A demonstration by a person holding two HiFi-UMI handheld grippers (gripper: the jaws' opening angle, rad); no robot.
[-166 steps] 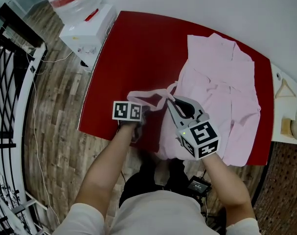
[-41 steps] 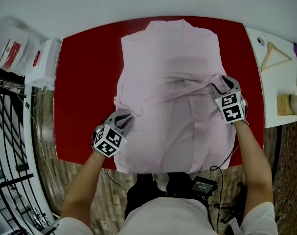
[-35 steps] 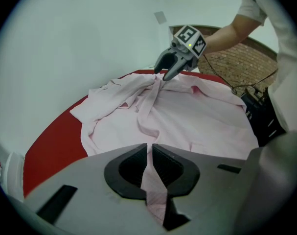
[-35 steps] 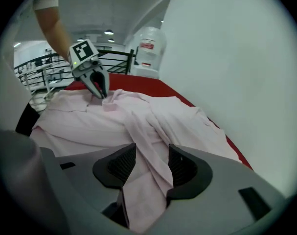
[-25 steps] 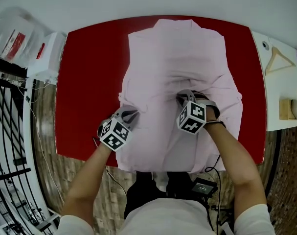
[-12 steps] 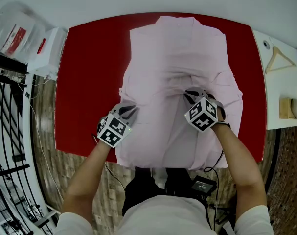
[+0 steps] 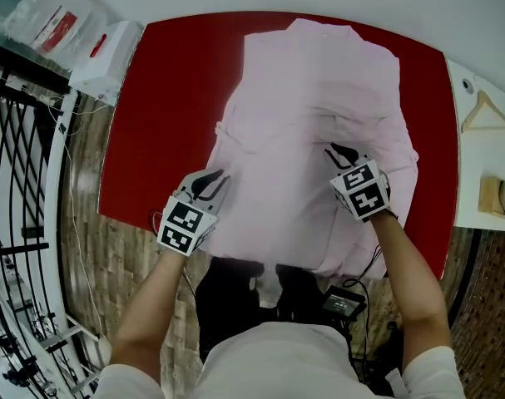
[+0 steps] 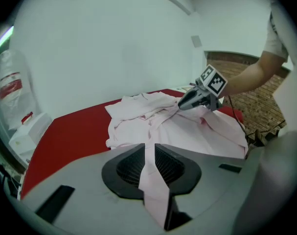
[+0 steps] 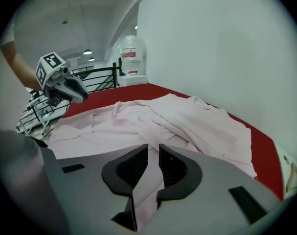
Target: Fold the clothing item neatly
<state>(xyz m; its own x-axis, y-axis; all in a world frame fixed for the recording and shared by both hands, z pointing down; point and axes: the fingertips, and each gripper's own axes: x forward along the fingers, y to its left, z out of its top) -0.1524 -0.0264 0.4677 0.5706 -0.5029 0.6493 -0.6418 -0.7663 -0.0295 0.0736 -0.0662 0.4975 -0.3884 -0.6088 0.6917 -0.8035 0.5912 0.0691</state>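
A pale pink shirt (image 7: 314,115) lies spread on the red table (image 7: 169,98), its near hem hanging over the front edge. My left gripper (image 7: 205,184) is at the shirt's left near edge; a strip of pink cloth (image 8: 149,155) runs between its narrowly parted jaws. My right gripper (image 7: 341,153) is over the shirt's right part, with a fold of the same cloth (image 9: 150,173) between its jaws. Both sets of jaws have just been opening a little, still with fabric pinched in them. Each gripper shows in the other's view: right gripper (image 8: 194,98), left gripper (image 9: 72,90).
A white box (image 7: 106,52) and a water bottle in plastic (image 7: 48,15) stand left of the table. Black railing (image 7: 23,165) runs along the left. A wooden hanger (image 7: 485,110) lies on a white surface at the right. A black device (image 7: 344,302) sits below the table's front edge.
Both grippers have risen and rolled, drawing the shirt's near part up with them. The right gripper has shifted a little to the right.
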